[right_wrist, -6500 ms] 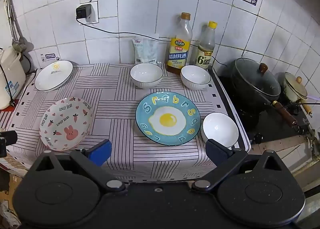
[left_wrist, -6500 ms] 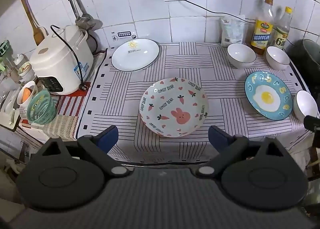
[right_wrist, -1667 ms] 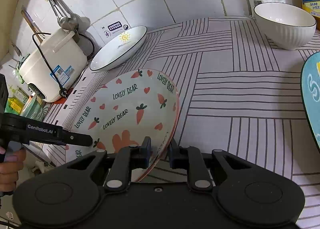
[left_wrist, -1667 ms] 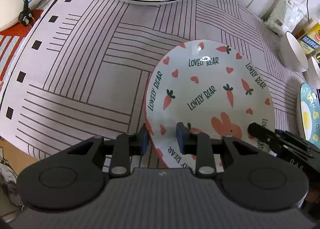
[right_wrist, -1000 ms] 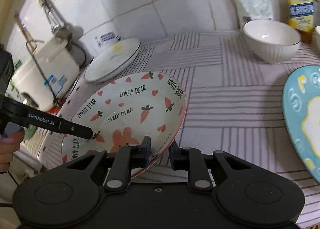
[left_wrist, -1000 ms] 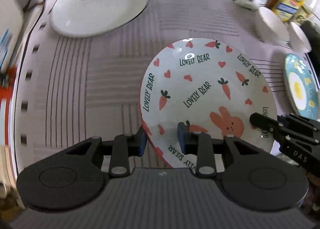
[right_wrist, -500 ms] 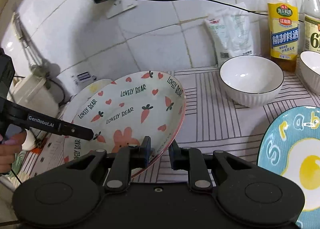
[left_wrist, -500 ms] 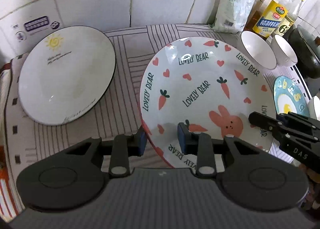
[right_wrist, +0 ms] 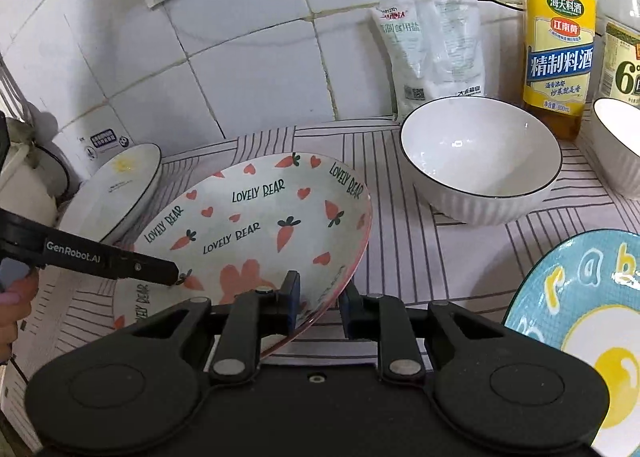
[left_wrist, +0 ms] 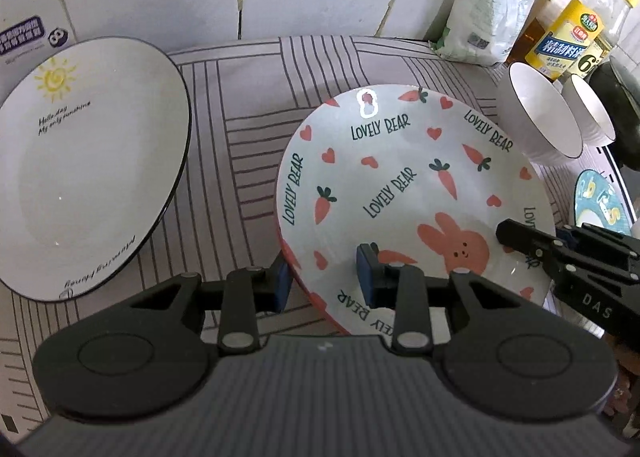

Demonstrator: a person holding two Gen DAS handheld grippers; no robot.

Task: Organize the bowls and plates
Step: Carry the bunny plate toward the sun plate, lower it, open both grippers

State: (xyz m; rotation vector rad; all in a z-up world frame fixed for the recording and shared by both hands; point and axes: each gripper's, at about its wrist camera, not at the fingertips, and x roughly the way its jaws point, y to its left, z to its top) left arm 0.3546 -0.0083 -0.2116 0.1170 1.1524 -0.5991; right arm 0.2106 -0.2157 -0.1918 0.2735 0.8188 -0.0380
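Bench (left_wrist: 248, 105) under a striped cloth, tiled wall behind. Landmark: the bunny plate (left_wrist: 404, 193), mid-bench, carried tilted between both grippers. It looks clear of the cloth, but its underside is hidden.

Sun plate (left_wrist: 88, 161) lies flat just left of the bunny plate, rims apart. Likely the stacking target. Egg plate (right_wrist: 580, 321) lies right of it. Bowl (right_wrist: 480, 161) sits behind-right of it, second bowl (right_wrist: 618, 145) further right, with bottle (right_wrist: 560, 45) and salt bag (right_wrist: 432, 45) at the wall beyond.

Left gripper (left_wrist: 326, 279) straddles the near-left rim, mostly closed; one pad inside the plate, one under the edge. Right gripper (right_wrist: 320, 303) clamps the near-right rim the same way, narrow gap, rim between the pads. Both grip only a thin rim edge.

Risks:
- Glazed rim slips from the small pads if either hand twists or the two move unevenly; plate drops onto the bench or sun plate and chips.
- Far edge hangs lowest; too low a sweep left catches the sun plate rim and shoves it towards the wall.
- Swinging right instead clips the bowl.
- One gripper letting go first leaves the plate hanging from the other.
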